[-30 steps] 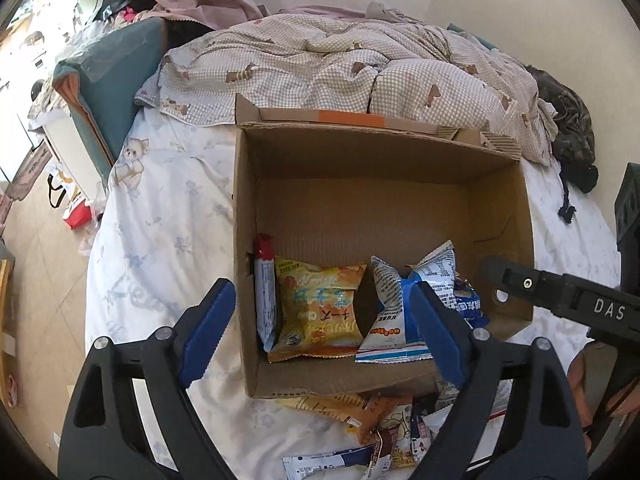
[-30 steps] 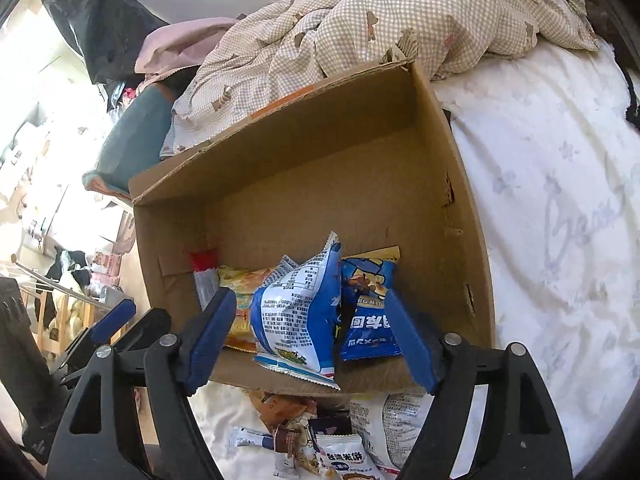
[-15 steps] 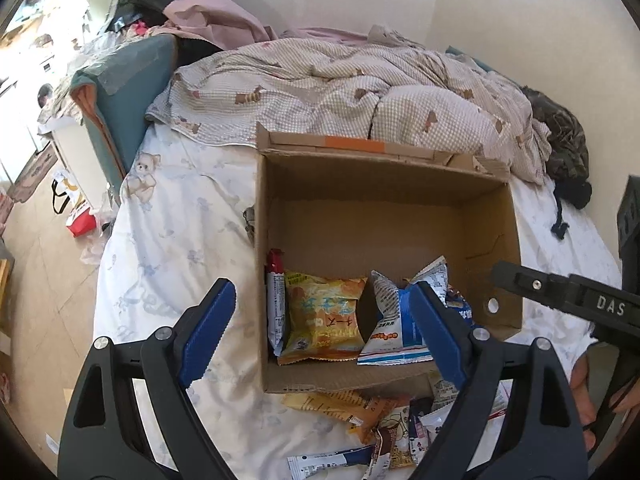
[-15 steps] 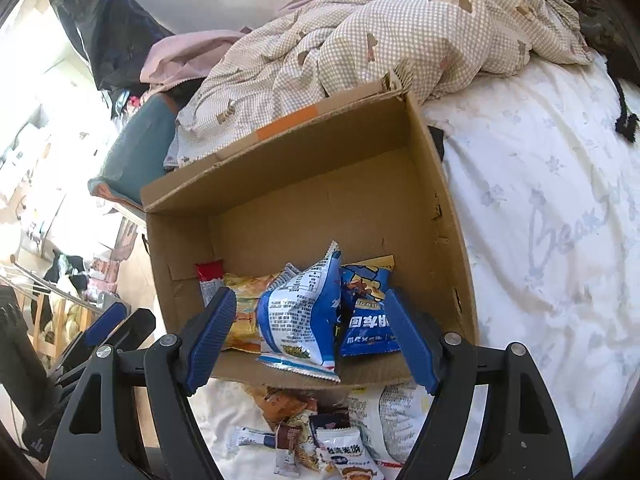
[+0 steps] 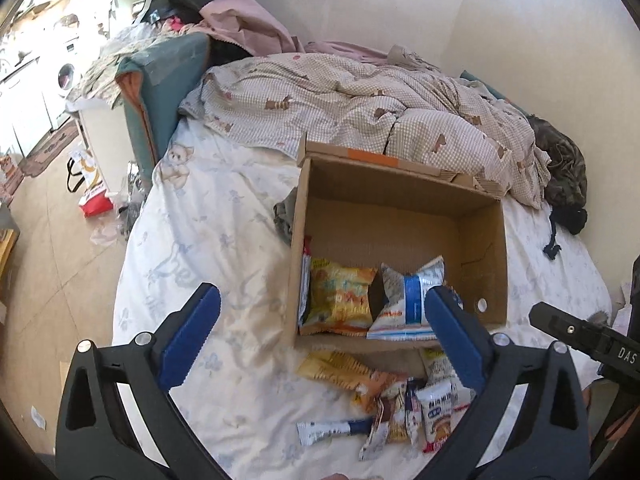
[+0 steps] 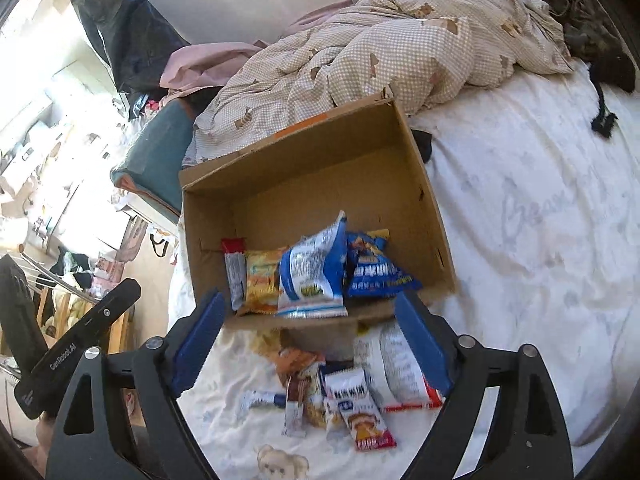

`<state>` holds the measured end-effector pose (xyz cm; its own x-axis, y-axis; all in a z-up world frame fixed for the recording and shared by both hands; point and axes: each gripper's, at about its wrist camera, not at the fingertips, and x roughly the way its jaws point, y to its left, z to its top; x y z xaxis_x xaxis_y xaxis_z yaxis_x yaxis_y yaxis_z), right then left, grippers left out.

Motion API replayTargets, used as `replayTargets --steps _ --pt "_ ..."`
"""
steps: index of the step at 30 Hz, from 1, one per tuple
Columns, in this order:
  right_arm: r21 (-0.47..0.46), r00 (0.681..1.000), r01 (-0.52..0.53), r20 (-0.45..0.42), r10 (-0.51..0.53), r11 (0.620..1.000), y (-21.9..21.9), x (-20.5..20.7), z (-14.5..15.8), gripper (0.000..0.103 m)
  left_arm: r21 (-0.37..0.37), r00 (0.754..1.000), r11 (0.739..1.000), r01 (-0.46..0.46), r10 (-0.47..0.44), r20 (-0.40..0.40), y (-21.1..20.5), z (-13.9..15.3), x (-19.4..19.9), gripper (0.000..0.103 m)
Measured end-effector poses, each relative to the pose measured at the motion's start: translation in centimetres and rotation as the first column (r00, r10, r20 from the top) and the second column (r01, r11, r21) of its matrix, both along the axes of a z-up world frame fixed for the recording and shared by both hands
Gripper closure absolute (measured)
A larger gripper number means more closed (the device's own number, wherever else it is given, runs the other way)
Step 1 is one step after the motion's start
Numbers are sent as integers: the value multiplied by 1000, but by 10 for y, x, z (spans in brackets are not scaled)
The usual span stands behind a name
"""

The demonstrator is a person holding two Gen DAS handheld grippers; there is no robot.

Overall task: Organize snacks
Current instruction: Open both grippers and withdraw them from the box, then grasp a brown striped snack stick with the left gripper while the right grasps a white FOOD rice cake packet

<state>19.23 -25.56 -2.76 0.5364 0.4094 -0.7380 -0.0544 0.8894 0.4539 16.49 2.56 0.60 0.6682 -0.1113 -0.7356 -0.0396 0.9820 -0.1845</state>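
The open brown cardboard box sits on the white patterned bedsheet, and everything below is placed against it. Inside, along its near wall, four packets stand on edge in a row: a slim red-and-silver sachet at the left end, then a yellow crinkled foil bag, a white-and-blue puffed pillow bag, and a dark blue bag leaning to the right. Their long axes run roughly upright, sealed tops pointing up out of the box.

Just outside the near wall lies a loose heap of small wrapped snacks flat on the sheet. Most lie with their long axes pointing roughly toward the box; a thin blue-and-white stick packet lies crosswise, parallel to the near wall.

These packets look light, thin and air-filled. I judge the film slick and crinkly, likely to slide or buckle under a pinch, and the contents probably brittle. A sealed end seam or the narrow waist across the short axis seems the safest hold, with gentle pressure.

The left gripper hangs above the sheet in front of the box, blue pads spread wide and holding nothing. The right gripper is likewise spread and empty, its jaws framing the heap
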Motion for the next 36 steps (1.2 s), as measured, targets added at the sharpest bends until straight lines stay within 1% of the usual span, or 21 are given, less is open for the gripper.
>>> replayTargets --steps 6,10,14,21,25,27,29,32,34,36 --pt "1 999 15 -30 -15 1000 -5 -22 -4 11 21 1000 1000 13 -13 -9 1 0 -22 2" --pt "7 999 24 -43 -24 1000 -9 -35 -5 11 15 1000 1000 13 -12 -24 3 -2 -34 2" --pt "8 998 35 -49 -34 999 -13 -48 -7 11 10 999 1000 2 -1 -43 4 -6 -46 2" --pt "-10 997 43 -62 -44 999 -17 -63 -11 11 35 997 999 -25 27 -66 7 -12 -61 2" --pt "-4 994 68 -86 -69 998 -26 -68 -17 11 58 993 997 -50 56 -102 12 -20 -66 2" --pt "7 990 94 -109 -92 996 -34 -69 -23 11 39 988 997 -60 65 -138 14 -28 -66 2" --pt "14 984 118 -136 -115 993 -40 -70 -29 11 36 981 997 -68 74 -179 14 -36 -64 2" --pt "13 970 160 -187 -155 987 -51 -68 -39 11 32 970 998 -50 56 -235 8 -50 -61 2" --pt "30 958 195 -219 -184 980 -57 -66 -45 11 22 959 1000 -21 27 -282 -2 -64 -58 8" --pt "56 947 223 -249 -203 973 -61 -65 -51 11 8 946 1000 26 -22 -323 -18 -78 -54 28"
